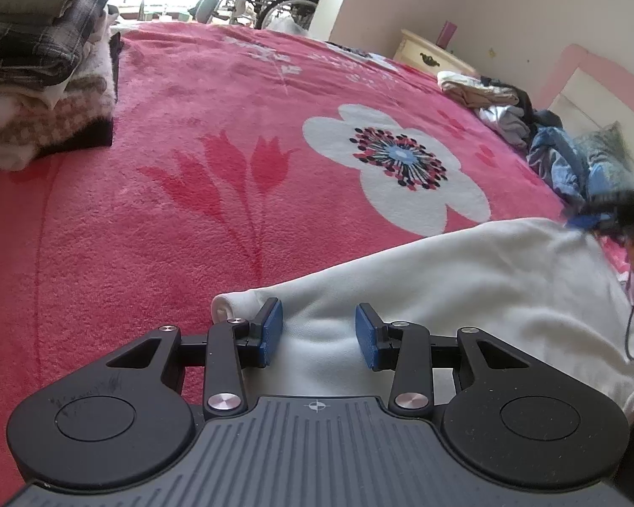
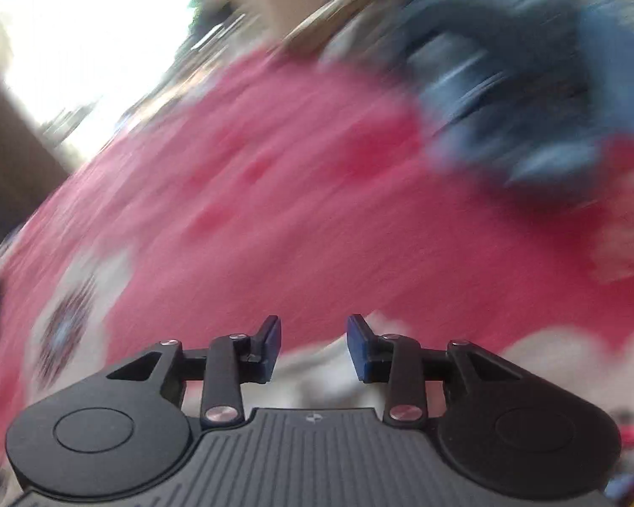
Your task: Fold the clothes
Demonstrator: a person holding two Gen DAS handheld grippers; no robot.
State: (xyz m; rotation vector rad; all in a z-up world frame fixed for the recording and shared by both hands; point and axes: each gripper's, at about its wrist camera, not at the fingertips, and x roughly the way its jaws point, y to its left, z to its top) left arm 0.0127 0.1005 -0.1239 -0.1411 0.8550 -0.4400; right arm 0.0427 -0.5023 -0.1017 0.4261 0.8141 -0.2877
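White garment (image 1: 465, 295) lies on the pink bed (image 1: 190, 194), directly under the left gripper (image 1: 319, 333), jaws apart astride a fold, stretching lengthwise toward the blurred right gripper (image 2: 312, 348), jaws apart, nothing between; unfolded clothes (image 1: 562, 156) beyond.

- The pink blanket (image 1: 215, 135) lies bare through the middle.
- A stack of folded clothes (image 1: 42, 63) blocks the left; a loose clothes pile (image 1: 541, 135) crowds the right.

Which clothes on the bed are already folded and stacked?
The pile at the far left, neatly layered; the heap on the right is crumpled.
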